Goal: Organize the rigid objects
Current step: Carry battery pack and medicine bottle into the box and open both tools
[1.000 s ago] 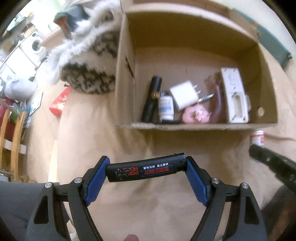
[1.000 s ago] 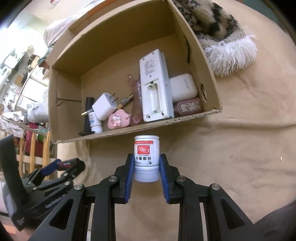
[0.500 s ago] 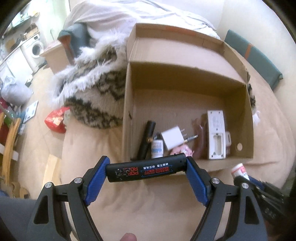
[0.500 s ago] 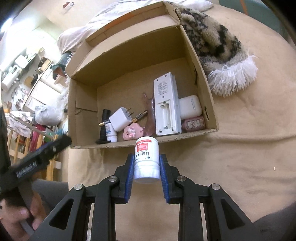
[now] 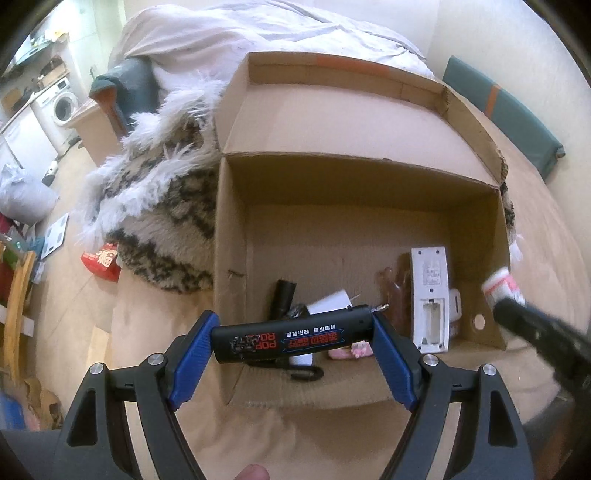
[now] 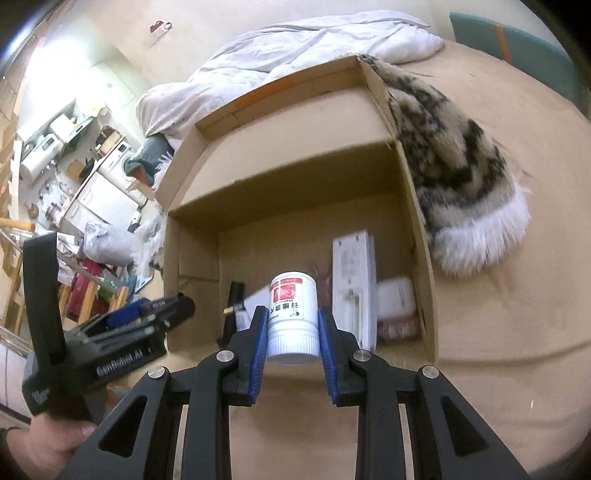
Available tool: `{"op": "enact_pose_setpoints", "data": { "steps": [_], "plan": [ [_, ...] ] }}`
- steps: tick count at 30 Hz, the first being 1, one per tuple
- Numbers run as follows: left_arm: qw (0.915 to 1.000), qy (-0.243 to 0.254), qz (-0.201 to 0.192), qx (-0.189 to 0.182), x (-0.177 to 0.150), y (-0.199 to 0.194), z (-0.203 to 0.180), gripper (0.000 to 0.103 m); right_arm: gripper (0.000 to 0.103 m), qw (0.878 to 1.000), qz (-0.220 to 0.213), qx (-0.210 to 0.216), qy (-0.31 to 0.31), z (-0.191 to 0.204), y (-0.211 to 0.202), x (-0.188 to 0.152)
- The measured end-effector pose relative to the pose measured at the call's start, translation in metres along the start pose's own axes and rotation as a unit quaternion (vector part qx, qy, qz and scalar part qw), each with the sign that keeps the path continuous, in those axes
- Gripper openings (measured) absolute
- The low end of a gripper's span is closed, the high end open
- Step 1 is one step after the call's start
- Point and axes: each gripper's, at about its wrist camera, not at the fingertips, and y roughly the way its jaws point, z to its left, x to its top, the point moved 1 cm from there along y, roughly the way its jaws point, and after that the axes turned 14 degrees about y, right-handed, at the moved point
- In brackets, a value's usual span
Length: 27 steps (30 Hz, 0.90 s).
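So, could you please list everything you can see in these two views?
box: 1, brown cardboard, open, on the tan cover.
remote: 1, white, inside box, right side.
tube: 1, black, held crosswise.
bottle: 1, white, red label, held.
charger: 1, white, inside box.
throw: 1, furry, cream and black, beside box.
duvet: 1, white, behind box.
left gripper: black, blue pads, shut on tube.
right gripper: black, blue pads, shut on bottle.

White red-labelled bottle (image 6: 293, 314), black stick (image 5: 291, 338), brown box (image 5: 369, 192), seemingly leopard-patterned throw (image 6: 454, 158).
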Motion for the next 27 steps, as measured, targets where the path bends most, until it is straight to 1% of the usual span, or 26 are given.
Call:
{"op": "enact_pose_setpoints", "data": {
  "steps": [5,9,16,25,27],
  "plan": [
    [0.9999,0.009,0.004,0.005,0.009,0.014,-0.006,0.08,0.029,1.0,0.0,-0.012,-0.021,0.008,0.018,0.024],
    [0.9998,0.013,0.013,0.011,0.014,0.028,-0.008,0.08,0.029,0.999,0.006,-0.016,-0.027,0.008,0.034,0.032],
    [0.9992,0.029,0.024,0.015,0.016,0.049,-0.017,0.08,0.029,1.0,0.013,-0.014,-0.01,-0.007,0.053,0.034],
    [0.9977,0.048,0.044,0.017,0.016,0.076,-0.029,0.08,0.029,0.999,0.026,-0.024,0.0,-0.017,0.072,0.033],
    [0.9971,0.056,0.044,0.026,0.016,0.079,-0.032,0.08,0.029,0.999,0.026,-0.024,-0.001,-0.016,0.074,0.033]
  ]
}}
